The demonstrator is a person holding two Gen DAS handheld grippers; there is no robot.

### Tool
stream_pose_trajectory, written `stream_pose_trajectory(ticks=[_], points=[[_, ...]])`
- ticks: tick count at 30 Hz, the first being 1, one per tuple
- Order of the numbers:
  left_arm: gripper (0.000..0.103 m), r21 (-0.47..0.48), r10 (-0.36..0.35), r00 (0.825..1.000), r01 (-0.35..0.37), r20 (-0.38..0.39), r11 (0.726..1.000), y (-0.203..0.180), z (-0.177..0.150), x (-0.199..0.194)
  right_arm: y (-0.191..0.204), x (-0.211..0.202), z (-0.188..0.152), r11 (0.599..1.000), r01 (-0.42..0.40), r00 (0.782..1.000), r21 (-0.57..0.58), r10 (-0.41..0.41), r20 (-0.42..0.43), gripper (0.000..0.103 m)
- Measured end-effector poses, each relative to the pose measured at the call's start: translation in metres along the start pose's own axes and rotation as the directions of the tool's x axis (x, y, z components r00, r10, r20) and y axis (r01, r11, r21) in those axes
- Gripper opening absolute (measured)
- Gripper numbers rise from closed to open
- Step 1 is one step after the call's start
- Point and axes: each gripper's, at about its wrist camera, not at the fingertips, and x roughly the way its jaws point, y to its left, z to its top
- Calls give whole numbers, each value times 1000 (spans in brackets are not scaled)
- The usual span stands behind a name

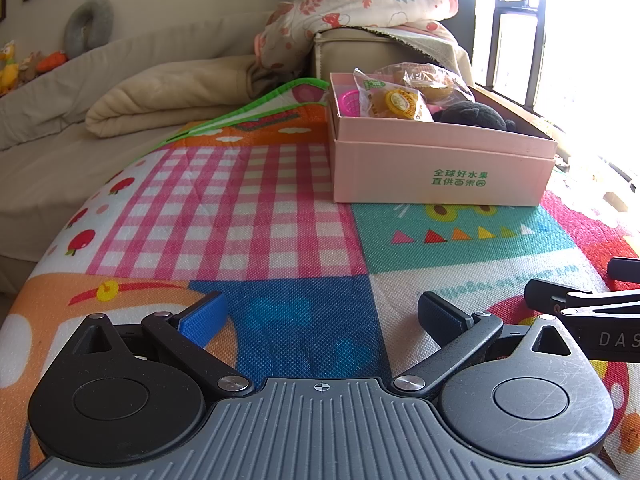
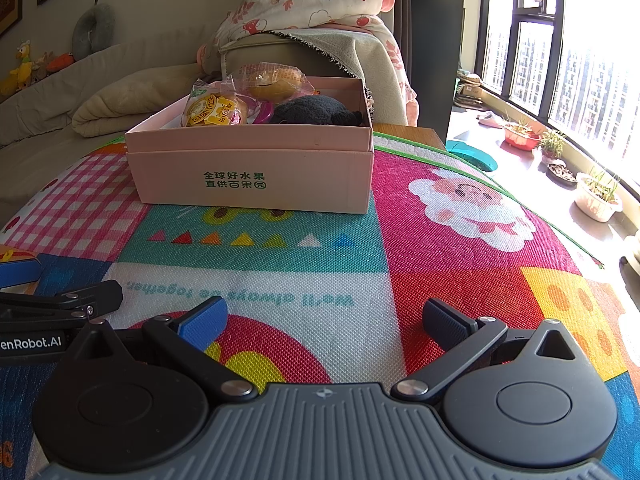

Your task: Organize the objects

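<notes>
A pink cardboard box (image 1: 440,172) with green print stands on the colourful play mat (image 1: 248,216). It holds wrapped pastries (image 1: 394,100), a black plush toy (image 1: 474,114) and a pink plastic piece (image 1: 350,103). In the right wrist view the box (image 2: 256,176) shows the same pastries (image 2: 212,111) and plush (image 2: 316,111). My left gripper (image 1: 322,316) is open and empty, low over the mat, well short of the box. My right gripper (image 2: 324,318) is open and empty beside it, also short of the box.
A beige sofa with a folded blanket (image 1: 160,96) lies behind the mat. A floral quilt (image 2: 304,4) drapes the armrest behind the box. Potted plants (image 2: 596,196) stand on the floor by the window at right. The mat edge (image 2: 520,196) drops off to the right.
</notes>
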Motion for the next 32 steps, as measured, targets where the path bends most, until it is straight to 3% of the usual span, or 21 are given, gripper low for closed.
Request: stream_pose_trajectory(ticks=[32], points=[[103, -4, -3, 1000, 3, -1, 1000, 0, 0, 0, 0, 0, 0, 1000, 0, 1000, 0, 0, 0, 103]])
